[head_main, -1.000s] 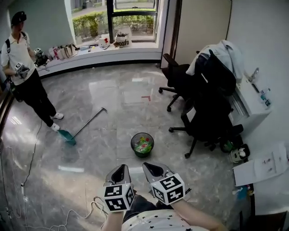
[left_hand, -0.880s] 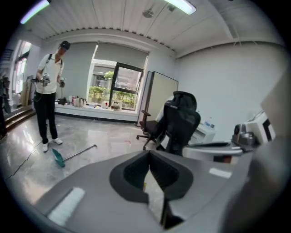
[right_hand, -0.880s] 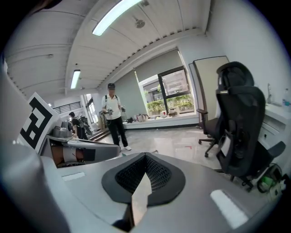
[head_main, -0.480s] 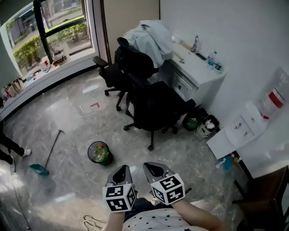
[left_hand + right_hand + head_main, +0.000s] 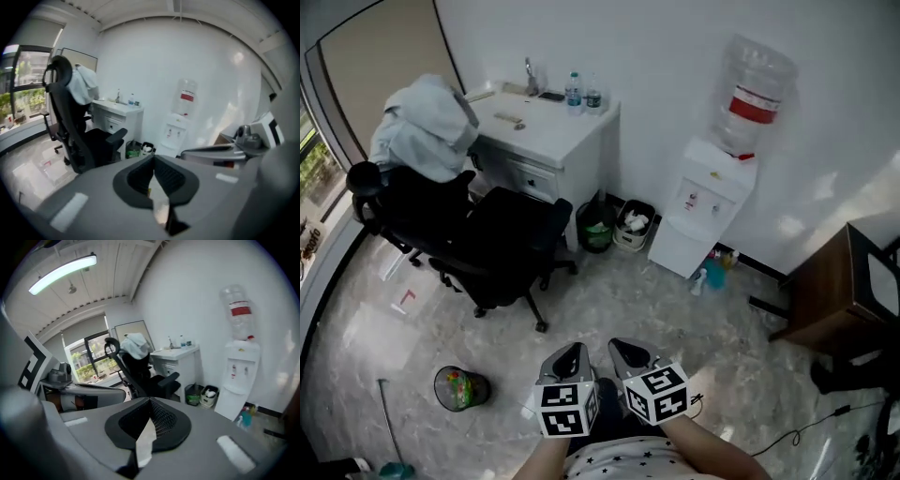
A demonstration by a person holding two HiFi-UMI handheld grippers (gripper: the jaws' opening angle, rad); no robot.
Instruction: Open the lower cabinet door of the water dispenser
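Task progress: none yet, by my reading.

- Office chair (image 5: 487,234), well left.
- Desk (image 5: 548,131), with two bins (image 5: 614,225) beside it.
- Water dispenser (image 5: 705,202) against the wall; its lower door (image 5: 675,251) looks shut and untouched.
- Blue bottle (image 5: 715,274) crowds the dispenser's right foot.
- Brown cabinet (image 5: 825,291), far right.
- My left gripper (image 5: 572,361) and right gripper (image 5: 630,356): both closed on nothing, well apart from the dispenser.
- Bare floor (image 5: 675,323) lies between me and the dispenser, so the approach is open.
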